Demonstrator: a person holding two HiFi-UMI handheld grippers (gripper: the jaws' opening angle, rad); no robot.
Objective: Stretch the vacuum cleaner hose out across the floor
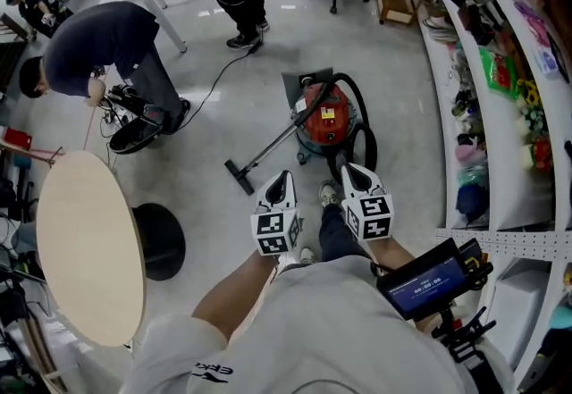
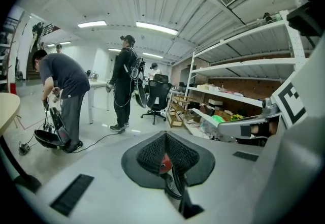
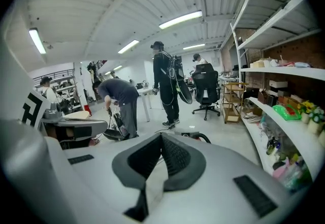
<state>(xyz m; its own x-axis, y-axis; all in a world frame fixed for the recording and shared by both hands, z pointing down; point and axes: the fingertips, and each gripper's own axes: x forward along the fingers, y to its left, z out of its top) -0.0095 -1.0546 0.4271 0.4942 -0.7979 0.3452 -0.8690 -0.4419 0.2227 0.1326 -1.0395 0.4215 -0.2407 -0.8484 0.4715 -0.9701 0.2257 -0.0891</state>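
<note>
Left tongs [image 1: 283, 178] and right tongs [image 1: 351, 171] clenched empty, held near red vacuum cleaner [image 1: 323, 115], black hose [image 1: 373, 151] looped around it

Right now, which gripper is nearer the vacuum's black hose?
Right. The right gripper hangs just short of the hose; the left gripper is off to its left, nearer the floor nozzle.

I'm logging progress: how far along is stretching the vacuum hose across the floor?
Done: nothing yet; the hose lies looped around the red vacuum cleaner, its wand resting on the floor. In hand: nothing; the left claw and right claw are both shut and empty, short of the vacuum. Left: grasp the hose and pull it out straight.
</note>
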